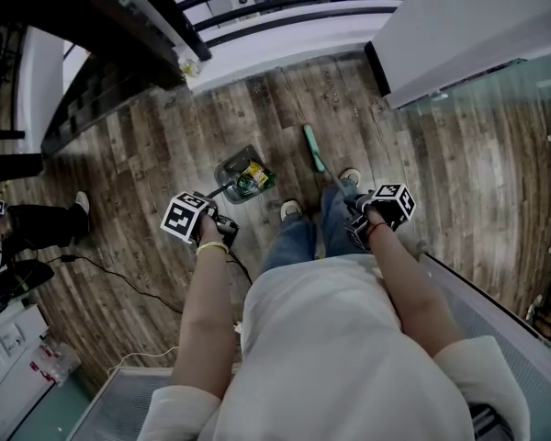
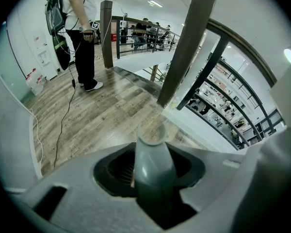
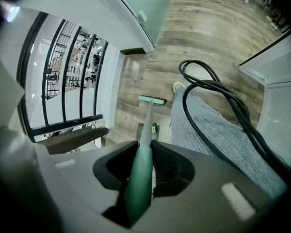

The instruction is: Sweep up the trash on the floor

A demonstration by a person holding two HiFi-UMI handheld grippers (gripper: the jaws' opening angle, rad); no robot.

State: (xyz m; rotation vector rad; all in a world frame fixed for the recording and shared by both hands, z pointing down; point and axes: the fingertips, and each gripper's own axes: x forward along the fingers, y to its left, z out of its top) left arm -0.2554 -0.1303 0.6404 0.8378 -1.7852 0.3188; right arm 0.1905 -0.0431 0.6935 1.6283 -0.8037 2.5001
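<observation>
Two handles are sitting clamped: I'm gripping the dustpan's [image 1: 230,168] in my left tongs [image 2: 153,178], the broom's [image 1: 313,152] in my right tongs [image 3: 140,178], trash [image 1: 253,179] lying inside the dustpan.

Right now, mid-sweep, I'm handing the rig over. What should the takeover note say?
Left tool: shut on the handle of the dustpan.
Right tool: shut on the handle of the broom.
Where: the dustpan is low at the floor, left of the broom head and apart from it.
Done: trash lies in the dustpan.
Left: I see no loose trash near the dustpan. Check the rest of the floor, then probably empty the dustpan.
</observation>
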